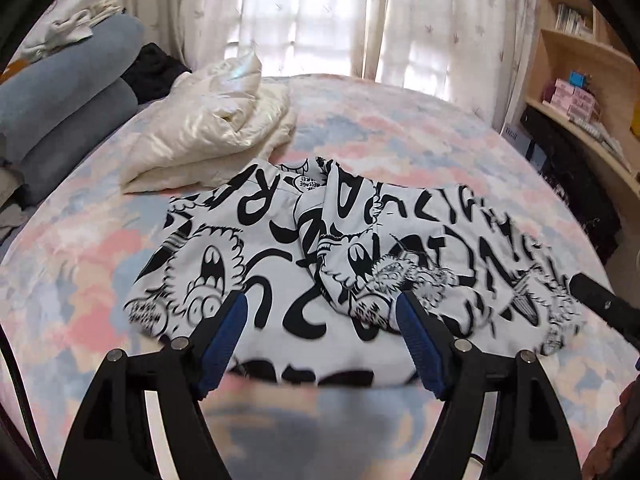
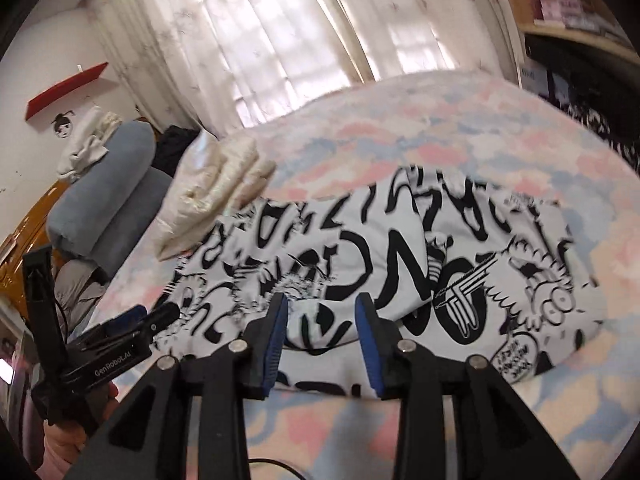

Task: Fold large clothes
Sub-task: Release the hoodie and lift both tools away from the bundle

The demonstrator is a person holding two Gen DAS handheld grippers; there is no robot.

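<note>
Both fingers (spread apart) hover over the printed garment.

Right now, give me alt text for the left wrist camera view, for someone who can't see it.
A black-and-white cartoon-print garment lies partly folded on a pastel patterned bed, with the open left gripper poised over its near edge. A folded cream garment sits behind it, in front of bright curtains.

Two grippers showing: left gripper, right gripper. One printed garment lying ahead of both; one cream bundle sitting beyond-left; two blue bolsters lying far left.
</note>
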